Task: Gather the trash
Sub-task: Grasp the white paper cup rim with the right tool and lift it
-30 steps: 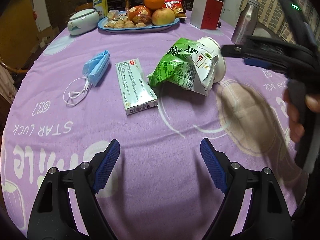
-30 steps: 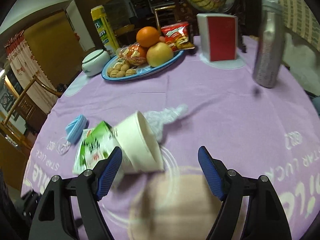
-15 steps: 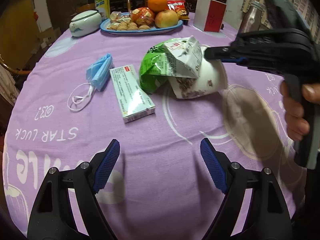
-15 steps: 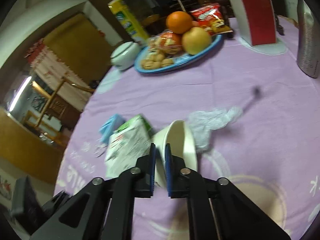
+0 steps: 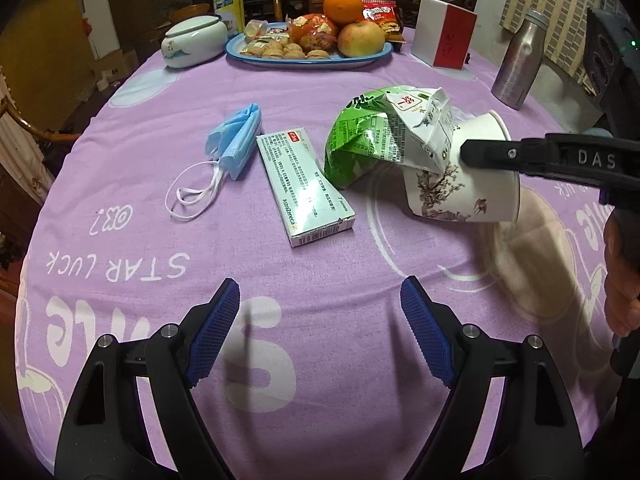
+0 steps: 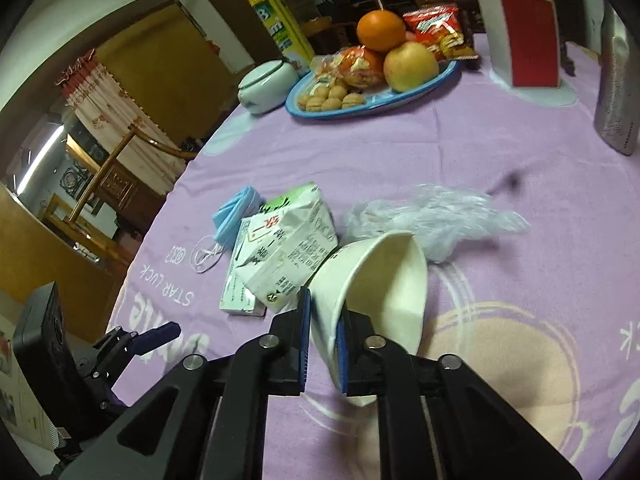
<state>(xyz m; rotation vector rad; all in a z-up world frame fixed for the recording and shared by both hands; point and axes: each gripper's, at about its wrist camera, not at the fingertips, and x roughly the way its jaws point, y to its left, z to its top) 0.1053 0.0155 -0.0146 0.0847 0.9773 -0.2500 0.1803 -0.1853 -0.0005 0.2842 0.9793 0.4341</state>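
1. Your right gripper (image 6: 322,340) pinches the paper cup (image 6: 376,276) by its rim wall, cup tilted, mouth facing you.
2. The green packet (image 5: 384,136) lies just left of that claw, touching the cup.
3. Your left gripper (image 5: 320,332) hangs spread wide and empty, with the medicine box (image 5: 304,186) straight ahead, long axis pointing away.

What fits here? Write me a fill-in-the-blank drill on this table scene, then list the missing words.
1. The right gripper is shut on the rim of the paper ____.
2. The left gripper is ____ and holds nothing.
3. The face mask is ____ in colour.
4. On the blue plate, the orange sits above the ____.

Missing words: cup; open; blue; apple
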